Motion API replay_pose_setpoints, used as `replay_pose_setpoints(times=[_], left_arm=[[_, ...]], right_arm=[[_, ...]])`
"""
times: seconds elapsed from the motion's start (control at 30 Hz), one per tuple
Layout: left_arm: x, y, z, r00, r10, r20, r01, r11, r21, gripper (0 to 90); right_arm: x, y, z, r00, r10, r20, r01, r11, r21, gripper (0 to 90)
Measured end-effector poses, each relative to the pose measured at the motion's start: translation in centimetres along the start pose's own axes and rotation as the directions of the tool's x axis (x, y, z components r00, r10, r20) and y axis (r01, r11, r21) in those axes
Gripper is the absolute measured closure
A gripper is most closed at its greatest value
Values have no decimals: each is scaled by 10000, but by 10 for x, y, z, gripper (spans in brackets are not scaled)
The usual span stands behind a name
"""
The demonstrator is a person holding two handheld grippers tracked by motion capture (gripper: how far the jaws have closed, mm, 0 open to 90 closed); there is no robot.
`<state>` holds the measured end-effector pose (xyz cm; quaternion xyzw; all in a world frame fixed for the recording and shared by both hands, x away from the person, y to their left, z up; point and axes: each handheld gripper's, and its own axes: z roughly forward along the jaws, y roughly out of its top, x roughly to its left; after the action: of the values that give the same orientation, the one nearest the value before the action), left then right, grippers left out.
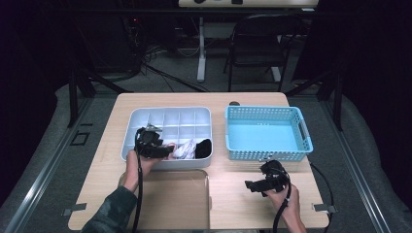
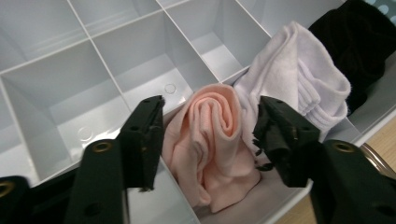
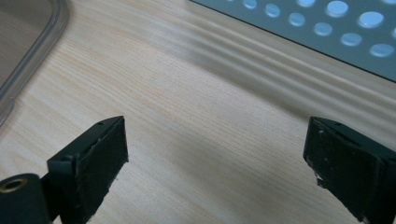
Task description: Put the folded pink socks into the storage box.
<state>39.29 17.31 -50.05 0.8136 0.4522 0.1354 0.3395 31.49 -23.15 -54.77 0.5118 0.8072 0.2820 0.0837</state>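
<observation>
Releasing now: my left gripper (image 2: 208,128) has its jaws parted on either side of the rolled pink sock (image 2: 210,144), pads clear of the cloth, nothing pinched.
Where the pink sock is: standing in a front-row cell of the white divided organizer (image 1: 145,116), rolled end up, just beside the white sock (image 2: 299,79).
Neighbours: white sock in the next cell, touching the pink one over the divider; black sock (image 2: 359,42) one cell further along.
Other cells: the ones behind the pink sock are bare plastic.
Right gripper (image 3: 215,154): jaws wide apart, holding nothing, hovering over bare wooden table (image 3: 187,93) just in front of the blue perforated basket (image 1: 267,133).
Basket: looks bare inside from the high view.
Also on the table: a clear lid or tray (image 1: 165,199) lying flat near the front edge.
Step in hand: I'd call this the let-go after seating a sock in its cell.
How far along: three socks filed, and I see none waiting, so probably near the end.
Next move: back my left gripper straight up and away, jaws kept wide so a pad doesn't snag the roll and drag it out.
Risk: the roll sits loose; a brush could unroll it.
</observation>
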Motion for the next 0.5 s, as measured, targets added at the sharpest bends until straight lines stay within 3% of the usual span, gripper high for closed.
replay_pose_setpoints(times=[0.37, 0.5], left_arm=[[-5, -15, -27, 9992, 275, -279, -302, 9944, -1015, 153], [-2, -24, -35, 9987, 243, -440, -289, 9937, -1084, 86]], right_arm=[[-2, -1, 0, 9998, 85, -152, -86, 9999, -91, 44], [-2, 0, 1, 9998, 114, -192, -117, 9998, -154, 44]])
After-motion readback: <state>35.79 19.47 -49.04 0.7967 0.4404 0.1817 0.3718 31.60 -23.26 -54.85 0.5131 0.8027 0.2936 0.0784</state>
